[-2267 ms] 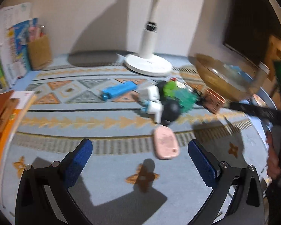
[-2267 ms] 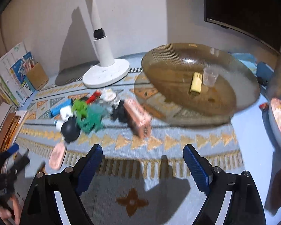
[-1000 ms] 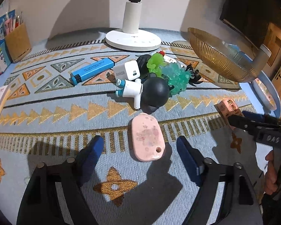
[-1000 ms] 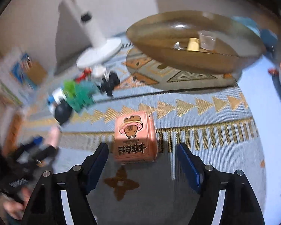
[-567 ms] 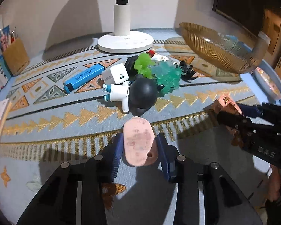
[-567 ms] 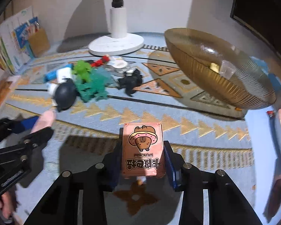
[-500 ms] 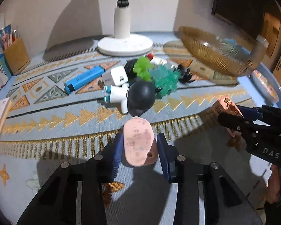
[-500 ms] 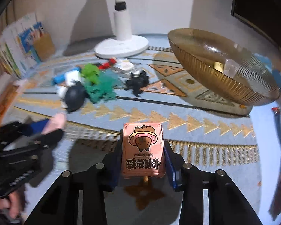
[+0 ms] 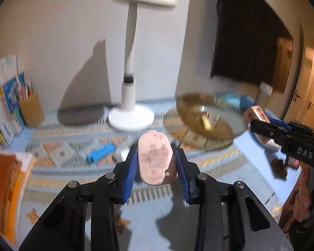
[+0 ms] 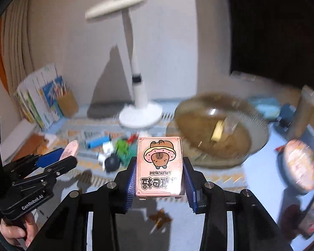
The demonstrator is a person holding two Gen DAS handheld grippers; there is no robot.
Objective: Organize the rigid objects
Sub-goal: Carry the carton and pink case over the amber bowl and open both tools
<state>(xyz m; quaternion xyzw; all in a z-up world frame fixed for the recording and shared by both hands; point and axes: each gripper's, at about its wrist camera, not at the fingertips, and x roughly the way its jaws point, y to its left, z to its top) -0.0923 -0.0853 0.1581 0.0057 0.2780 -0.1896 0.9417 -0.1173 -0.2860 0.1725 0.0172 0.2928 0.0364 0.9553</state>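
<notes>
My left gripper is shut on a flat pink oval tag, held up above the patterned mat. A pink card box with a cartoon bear sits clamped in my right gripper, also lifted off the mat. Each gripper shows in the other's view: the right gripper with its box at the right edge, the left gripper with the tag at the left. The amber glass bowl stands beyond, holding a yellow piece and a clear cup.
Small toys lie in a pile on the mat, with a blue bar among them. A white desk lamp stands at the back, a pencil holder and books at the left. A round tin lies right.
Both grippers closed on their objects on the mat, then rose with them and tipped up, so the bowl and lamp now sit lower and more fully in view.
</notes>
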